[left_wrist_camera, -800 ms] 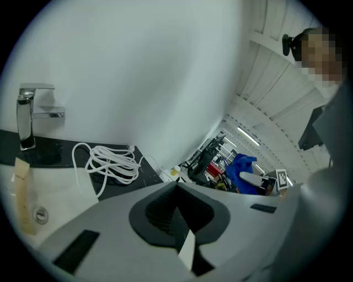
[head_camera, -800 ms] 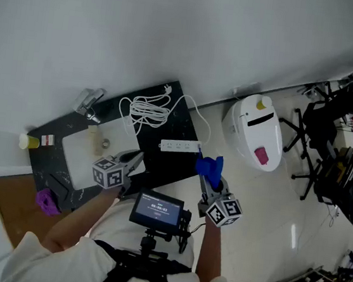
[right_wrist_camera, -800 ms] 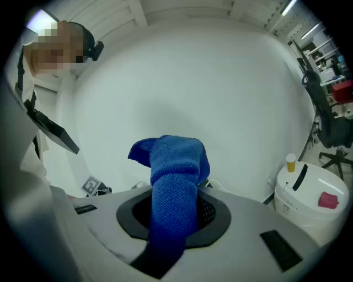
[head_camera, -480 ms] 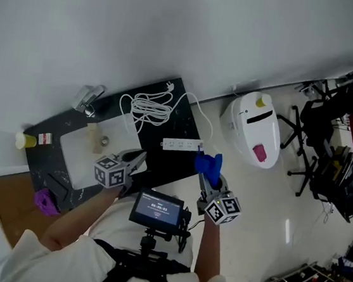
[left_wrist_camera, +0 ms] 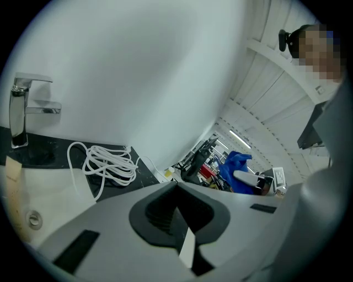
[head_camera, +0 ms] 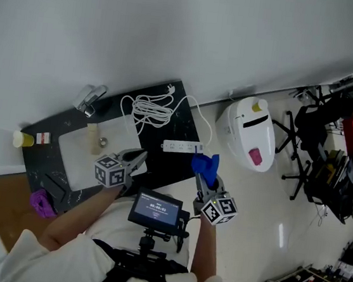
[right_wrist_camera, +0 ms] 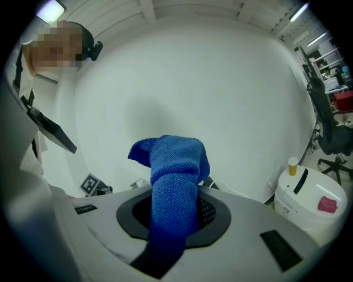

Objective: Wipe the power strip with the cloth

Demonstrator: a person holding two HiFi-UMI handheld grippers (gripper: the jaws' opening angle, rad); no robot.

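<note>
Cloth [right_wrist_camera: 175,190], blue, is pinched tight in the closed jaws of the right gripper [head_camera: 204,176] and bunches up above them. Jaws of the left gripper [head_camera: 138,159] are pressed together with nothing between them. White strip [head_camera: 182,147] lies on the dark surface [head_camera: 181,126], just beyond the right jaws and slightly to their left.

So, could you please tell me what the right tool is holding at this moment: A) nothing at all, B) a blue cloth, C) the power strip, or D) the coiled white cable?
B: the right tool is shut on the blue cloth, which bunches up between its jaws.
</note>
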